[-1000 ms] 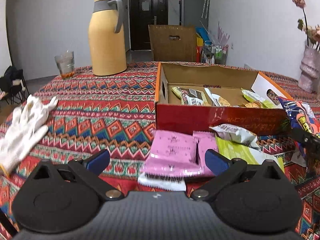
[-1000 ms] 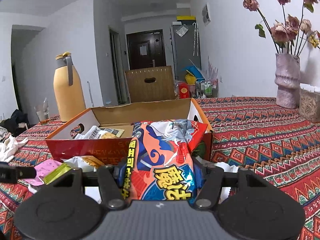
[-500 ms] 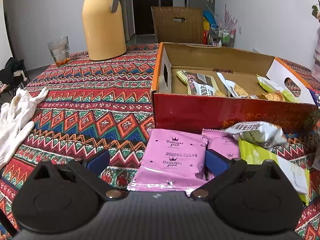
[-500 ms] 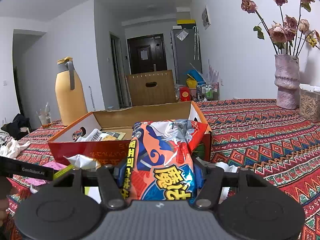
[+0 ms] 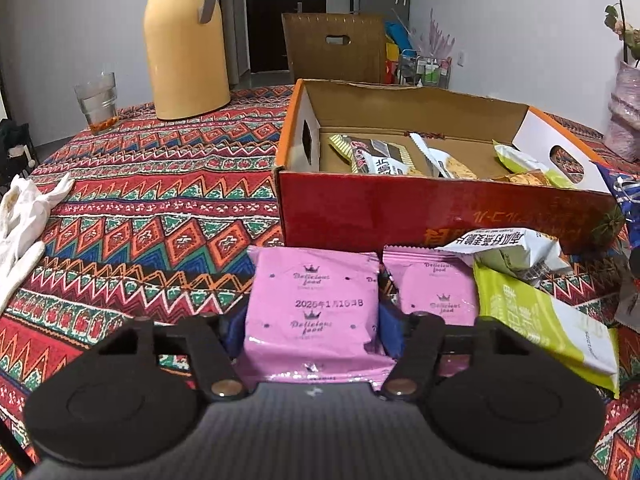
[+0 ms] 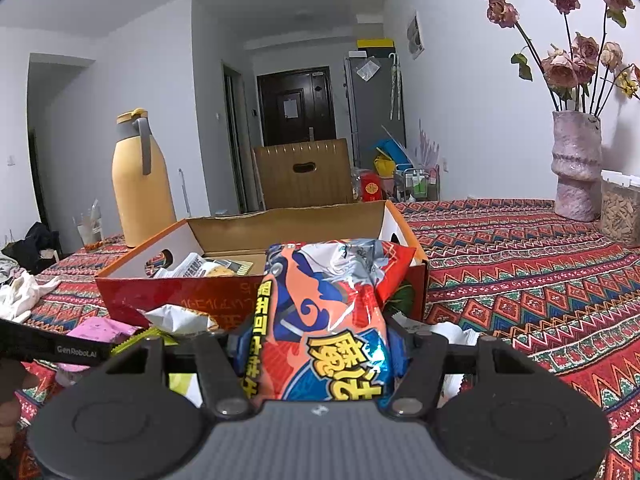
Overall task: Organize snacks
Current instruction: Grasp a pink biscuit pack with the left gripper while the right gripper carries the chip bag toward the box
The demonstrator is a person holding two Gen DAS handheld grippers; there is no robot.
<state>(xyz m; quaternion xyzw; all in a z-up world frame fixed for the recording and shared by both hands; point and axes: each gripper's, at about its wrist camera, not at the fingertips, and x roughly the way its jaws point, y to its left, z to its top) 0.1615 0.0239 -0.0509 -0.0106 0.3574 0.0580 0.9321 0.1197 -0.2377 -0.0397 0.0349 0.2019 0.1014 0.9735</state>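
Note:
My left gripper (image 5: pixel 310 330) is shut on a pink snack packet (image 5: pixel 312 300) in front of the open red cardboard box (image 5: pixel 400 216). A second pink packet (image 5: pixel 436 288), a green packet (image 5: pixel 536 324) and a white-green packet (image 5: pixel 508 248) lie beside it on the table. The box holds several snack packets (image 5: pixel 384 160). My right gripper (image 6: pixel 320 354) is shut on a red and blue chip bag (image 6: pixel 328 320), held upright before the near right corner of the box (image 6: pixel 180 296).
A yellow thermos (image 5: pixel 186 36) and a glass (image 5: pixel 96 100) stand at the back left. White gloves (image 5: pixel 20 224) lie at the left edge. A pink vase of dried roses (image 6: pixel 574 168) and a clear container (image 6: pixel 620 208) stand at the right.
My left gripper moved forward and closed on the pink packet. My right gripper kept hold of the chip bag and rose slightly.

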